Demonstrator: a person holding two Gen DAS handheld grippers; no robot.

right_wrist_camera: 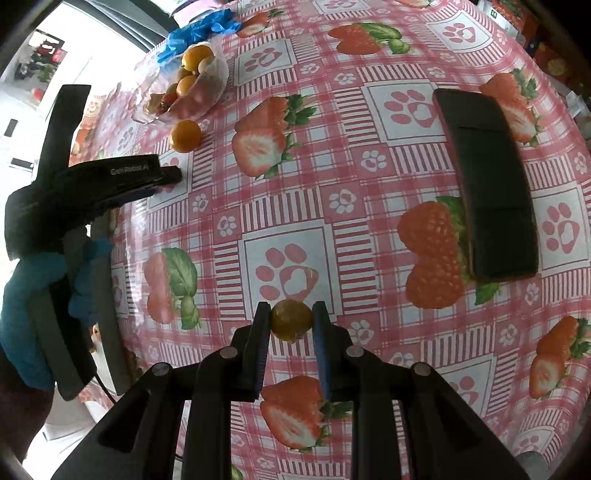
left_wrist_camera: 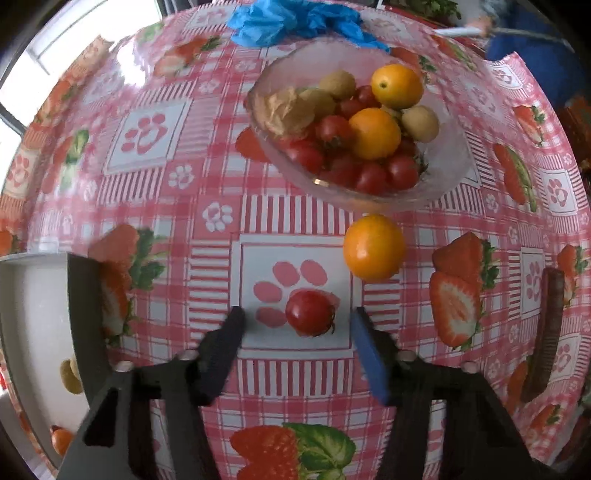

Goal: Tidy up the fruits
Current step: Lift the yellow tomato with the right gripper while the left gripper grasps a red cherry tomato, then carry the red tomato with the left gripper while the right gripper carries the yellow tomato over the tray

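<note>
On our far left a white tray lies at the table edge, with a small yellowish fruit and an orange one showing in it. Our left gripper points straight down at the tablecloth; its jaws stand either side of a tomato without touching it, a gap on both sides. The tomato sits on a pink paw print. Just beyond it, apart from the jaws, lies an orange, near the rim of the glass bowl, which holds tomatoes, two oranges and some pale green-yellow fruits. Crumpled blue plastic lies behind the bowl.

In the right wrist view a blue-gloved hand holds the left tool. Our right gripper is clamped on a small yellow fruit, both pads pressing its sides, above the cloth. To the right a dark flat block lies on the table, well apart
</note>
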